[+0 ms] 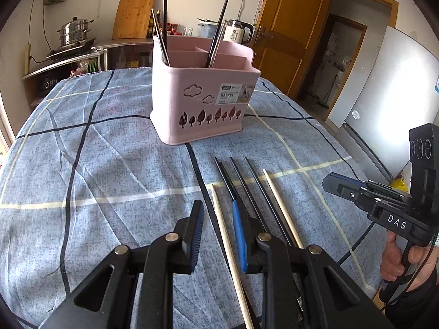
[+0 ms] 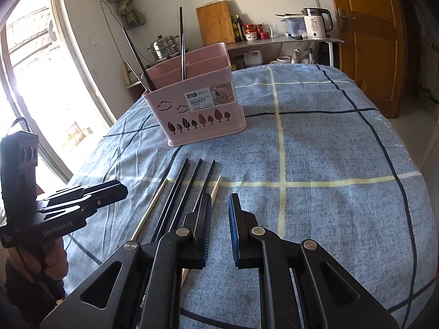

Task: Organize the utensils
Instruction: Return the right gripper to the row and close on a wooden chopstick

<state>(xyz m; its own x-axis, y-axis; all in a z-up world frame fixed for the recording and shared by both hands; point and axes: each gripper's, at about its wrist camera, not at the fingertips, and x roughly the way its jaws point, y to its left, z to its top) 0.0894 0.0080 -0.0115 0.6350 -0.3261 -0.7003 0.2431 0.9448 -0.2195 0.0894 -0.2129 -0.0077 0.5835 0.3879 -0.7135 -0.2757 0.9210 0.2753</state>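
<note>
A pink utensil basket (image 1: 203, 104) (image 2: 203, 109) stands on the table with several chopsticks upright in it. Loose chopsticks lie side by side on the cloth in front of it: black ones (image 1: 247, 189) (image 2: 189, 186) flanked by two pale wooden ones (image 1: 227, 241) (image 2: 153, 205). My left gripper (image 1: 218, 211) is open and empty, low over the left wooden chopstick, which lies between its fingers. My right gripper (image 2: 219, 203) is open and empty, just right of the chopsticks; it also shows in the left wrist view (image 1: 356, 189).
The table carries a blue checked cloth (image 1: 96, 164) (image 2: 329, 150). A steel counter with a steamer pot (image 1: 74, 31), cutting board (image 2: 216, 24) and kettle (image 2: 315, 23) stands behind. A wooden door (image 1: 288, 27) and a fridge (image 1: 389, 96) are at right.
</note>
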